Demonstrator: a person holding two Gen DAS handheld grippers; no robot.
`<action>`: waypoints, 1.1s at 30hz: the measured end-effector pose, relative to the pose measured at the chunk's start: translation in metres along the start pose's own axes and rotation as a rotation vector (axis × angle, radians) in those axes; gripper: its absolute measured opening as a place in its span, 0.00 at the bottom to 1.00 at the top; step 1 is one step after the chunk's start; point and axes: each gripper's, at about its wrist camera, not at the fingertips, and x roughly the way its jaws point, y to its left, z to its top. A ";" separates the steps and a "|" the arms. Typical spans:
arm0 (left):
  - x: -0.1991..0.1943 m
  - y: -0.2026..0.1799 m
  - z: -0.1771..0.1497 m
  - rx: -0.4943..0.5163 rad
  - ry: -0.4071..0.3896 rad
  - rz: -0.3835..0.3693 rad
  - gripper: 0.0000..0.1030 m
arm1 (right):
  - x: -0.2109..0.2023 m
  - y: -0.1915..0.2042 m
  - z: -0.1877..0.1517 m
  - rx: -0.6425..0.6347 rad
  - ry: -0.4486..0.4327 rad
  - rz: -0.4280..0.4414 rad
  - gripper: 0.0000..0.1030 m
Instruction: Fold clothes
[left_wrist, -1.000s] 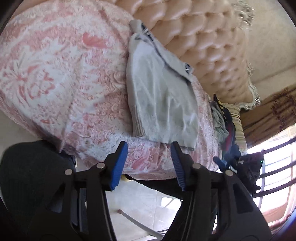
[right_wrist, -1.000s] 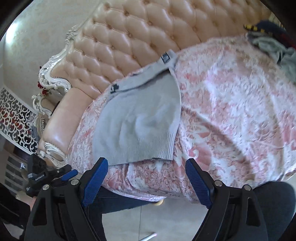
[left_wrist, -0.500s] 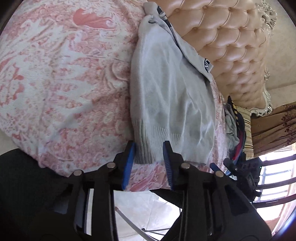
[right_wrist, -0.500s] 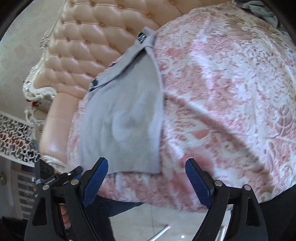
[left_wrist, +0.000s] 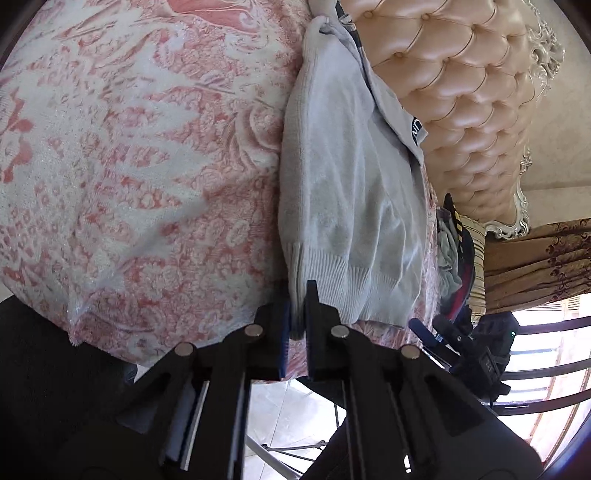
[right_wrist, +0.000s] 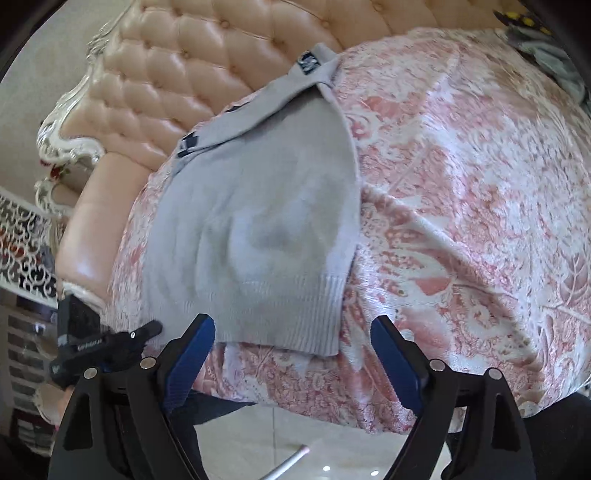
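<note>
A grey knit sweater (left_wrist: 351, 192) lies flat on the pink floral sofa cover (left_wrist: 147, 147), its collar against the backrest and its ribbed hem at the seat's front edge. My left gripper (left_wrist: 298, 314) is closing, its blue pads pinching the hem's left corner. In the right wrist view the same sweater (right_wrist: 258, 229) fills the middle. My right gripper (right_wrist: 291, 328) hangs open just in front of the hem, straddling its right part without touching it. The left gripper (right_wrist: 107, 343) shows there at the hem's far left corner.
A tufted peach leather backrest (left_wrist: 461, 92) with carved white trim runs behind the seat. A pile of other clothes (left_wrist: 450, 251) lies further along the sofa. Brown curtains (left_wrist: 535, 266) and window bars stand beyond. Tiled floor (right_wrist: 258, 435) shows below the seat edge.
My left gripper has come down to the hem's left corner and its jaws have narrowed from wide apart onto the fabric. The right gripper has shifted closer to the hem, still wide.
</note>
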 end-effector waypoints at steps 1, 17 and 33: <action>-0.001 0.000 0.000 0.000 -0.001 -0.004 0.07 | 0.002 -0.002 0.000 0.011 0.008 0.008 0.85; -0.020 -0.019 0.006 -0.003 -0.018 -0.112 0.07 | 0.001 -0.007 0.006 0.168 0.072 0.170 0.80; -0.026 -0.024 0.009 0.014 -0.036 -0.119 0.07 | 0.008 -0.002 0.004 0.116 0.111 0.164 0.12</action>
